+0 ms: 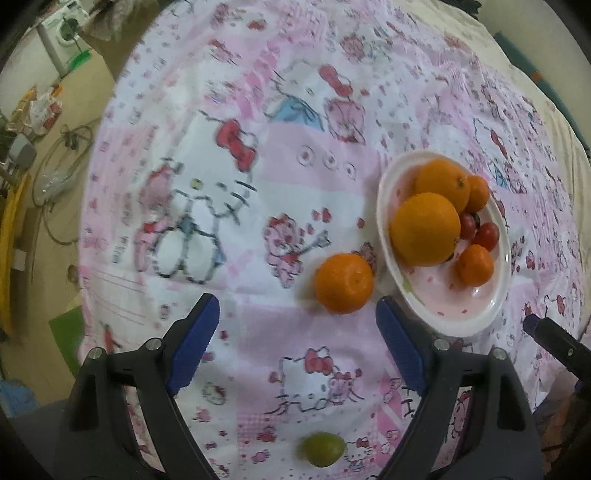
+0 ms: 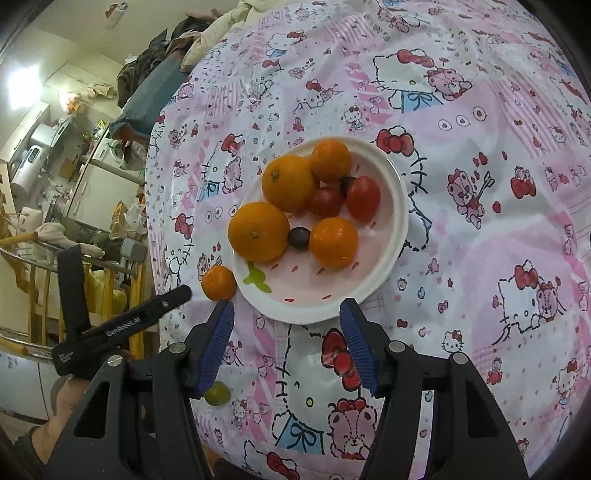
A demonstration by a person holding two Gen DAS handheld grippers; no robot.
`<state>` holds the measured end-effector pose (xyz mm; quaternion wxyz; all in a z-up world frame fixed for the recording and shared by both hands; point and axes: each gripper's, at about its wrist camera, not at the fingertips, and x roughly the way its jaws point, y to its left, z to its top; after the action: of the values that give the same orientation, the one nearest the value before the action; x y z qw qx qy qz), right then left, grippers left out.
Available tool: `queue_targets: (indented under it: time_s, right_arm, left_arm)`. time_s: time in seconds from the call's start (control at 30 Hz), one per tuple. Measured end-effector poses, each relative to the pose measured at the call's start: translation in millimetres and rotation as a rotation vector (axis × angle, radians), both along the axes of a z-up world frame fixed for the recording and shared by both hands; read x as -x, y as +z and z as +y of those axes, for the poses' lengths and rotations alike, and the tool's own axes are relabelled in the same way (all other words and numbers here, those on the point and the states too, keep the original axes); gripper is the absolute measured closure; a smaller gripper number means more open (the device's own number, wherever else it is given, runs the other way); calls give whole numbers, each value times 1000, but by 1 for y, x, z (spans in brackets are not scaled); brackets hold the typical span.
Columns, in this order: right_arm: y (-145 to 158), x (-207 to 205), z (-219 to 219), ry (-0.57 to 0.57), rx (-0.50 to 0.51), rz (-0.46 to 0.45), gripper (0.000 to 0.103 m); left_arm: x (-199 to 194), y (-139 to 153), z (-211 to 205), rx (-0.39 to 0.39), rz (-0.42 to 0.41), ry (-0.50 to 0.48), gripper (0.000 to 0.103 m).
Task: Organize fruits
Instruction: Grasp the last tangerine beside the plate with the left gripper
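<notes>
A white plate (image 1: 476, 315) (image 2: 399, 206) on the pink Hello Kitty cloth holds several oranges (image 1: 424, 229) (image 2: 258, 232), red tomatoes (image 1: 487, 236) (image 2: 364, 197) and dark grapes (image 2: 298, 238). A loose tangerine (image 1: 344, 282) (image 2: 218, 283) lies on the cloth beside the plate's rim. A green fruit (image 1: 322, 449) (image 2: 217, 393) lies nearer. My left gripper (image 1: 297, 325) is open and empty, just short of the tangerine. My right gripper (image 2: 287, 326) is open and empty at the plate's near rim. The left gripper's finger (image 2: 147, 310) shows in the right wrist view.
The cloth (image 1: 295, 110) (image 2: 480, 184) covers a round table. Beyond its left edge are floor clutter, cables (image 1: 62, 155) and a washing machine (image 1: 61, 35); the right wrist view shows a kitchen area (image 2: 55, 177) and clothes (image 2: 166, 48).
</notes>
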<state>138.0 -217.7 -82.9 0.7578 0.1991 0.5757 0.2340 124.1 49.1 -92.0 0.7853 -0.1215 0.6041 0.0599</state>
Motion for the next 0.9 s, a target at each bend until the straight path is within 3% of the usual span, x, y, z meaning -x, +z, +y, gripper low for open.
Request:
queue_targets:
  time_s: [0.13,0.17,0.23,0.37,0.4,0.47,0.9]
  right_arm:
    - [-3,-2,4,8,1,8,40]
    - [-4,-3,4,9,4,9,40]
    - [-6,-3,4,8,11,14,40]
    - [-8,-6,1,-1,15,20,40]
    - [-7,-6,0,-2,17,15,40]
    - [-5,-8,0,-2,23,3,40]
    - [-1,-10,3,15,37,-14,40]
  left_arm:
    - [-13,-13,-14,-5,24,-37,22]
    - [-17,-15,-17,-13,23,-45,33]
    - [-24,-19,-19,1,15,-41,41]
    - [-33,-32,-16,28,35,-13,43]
    - [-34,-33,-16,48,41,-6,47]
    - [-34,-33,-20,75,41,-15,66]
    - [-25,-20,-27,12,14,-49,68]
